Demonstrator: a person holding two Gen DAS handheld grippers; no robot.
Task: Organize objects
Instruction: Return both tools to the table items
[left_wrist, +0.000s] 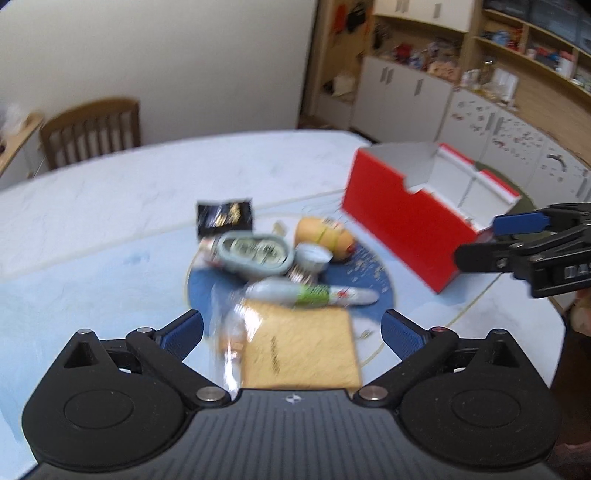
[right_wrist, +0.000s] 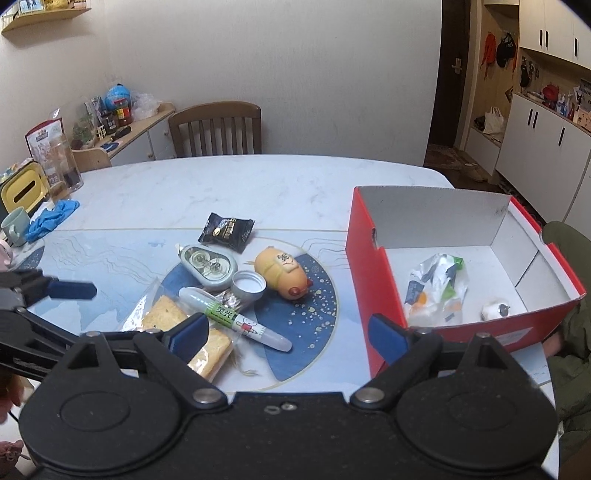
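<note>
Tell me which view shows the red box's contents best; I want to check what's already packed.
The right wrist view: it looks down into the red box, showing a crinkled wrapper and a small white object. The left wrist view is blurred and shows only the box's outside and inner walls.

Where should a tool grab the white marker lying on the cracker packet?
Grip the marker mid-barrel, at the green label, coming from above with fingers across its width. It lies flat and slanted, its upper end against the tin lid and over the cracker packet, so the ends are crowded. The left tool is open and nearest.
</note>
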